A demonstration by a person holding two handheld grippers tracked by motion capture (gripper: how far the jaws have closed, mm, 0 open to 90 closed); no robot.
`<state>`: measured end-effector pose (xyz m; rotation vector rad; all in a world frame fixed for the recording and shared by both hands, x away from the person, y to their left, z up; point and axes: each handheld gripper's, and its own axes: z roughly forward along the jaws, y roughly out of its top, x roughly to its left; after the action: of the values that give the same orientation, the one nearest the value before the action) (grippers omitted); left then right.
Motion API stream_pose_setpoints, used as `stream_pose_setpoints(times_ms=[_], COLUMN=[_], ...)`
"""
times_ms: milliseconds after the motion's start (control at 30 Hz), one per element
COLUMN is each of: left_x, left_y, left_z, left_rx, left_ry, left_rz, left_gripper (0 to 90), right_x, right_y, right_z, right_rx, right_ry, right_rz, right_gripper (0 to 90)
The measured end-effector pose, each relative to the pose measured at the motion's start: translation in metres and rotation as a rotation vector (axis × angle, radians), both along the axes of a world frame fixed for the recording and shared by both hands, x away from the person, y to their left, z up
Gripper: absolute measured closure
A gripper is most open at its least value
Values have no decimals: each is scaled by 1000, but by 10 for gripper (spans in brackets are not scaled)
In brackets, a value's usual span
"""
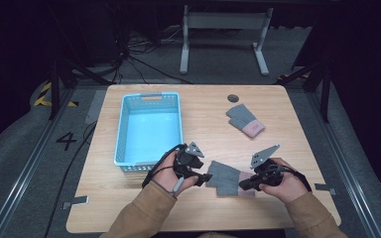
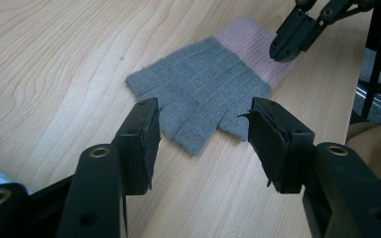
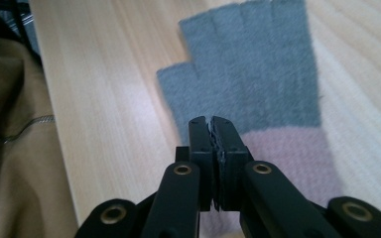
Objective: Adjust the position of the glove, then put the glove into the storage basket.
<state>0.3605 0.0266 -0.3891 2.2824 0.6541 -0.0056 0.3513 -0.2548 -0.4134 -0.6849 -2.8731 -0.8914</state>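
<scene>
High view: a grey fingerless glove (image 1: 226,177) lies at the desk's (image 1: 198,208) six o'clock edge. Left gripper view: the left gripper (image 2: 203,129) gapes, empty, over its fingers. Right gripper view: the right gripper (image 3: 213,130), jaws together, sits at its pink cuff; whether it pinches fabric is unclear.

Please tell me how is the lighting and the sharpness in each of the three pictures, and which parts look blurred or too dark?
High view: the table is evenly lit, the surroundings fall nearly black, and detail is soft. Left gripper view: the grey glove is fairly sharp, while the left gripper casts little shadow. Right gripper view: the right gripper looks sharp, the glove beyond it blurred, with pale glare on the wood.
</scene>
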Motion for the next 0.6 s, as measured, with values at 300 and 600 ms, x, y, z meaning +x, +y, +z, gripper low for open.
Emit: stream_pose_setpoints(times_ms=[300, 600], left_x=[4, 5], left_y=[-8, -8], left_z=[1, 1], left_rx=[-5, -11], left_ry=[2, -1], left_rz=[-17, -21], left_gripper=[469, 468], right_x=[-12, -18], right_y=[-5, -5], right_z=[-6, -18], right_rx=[-25, -75], right_ry=[39, 65], right_rz=[25, 40], right_gripper=[898, 900])
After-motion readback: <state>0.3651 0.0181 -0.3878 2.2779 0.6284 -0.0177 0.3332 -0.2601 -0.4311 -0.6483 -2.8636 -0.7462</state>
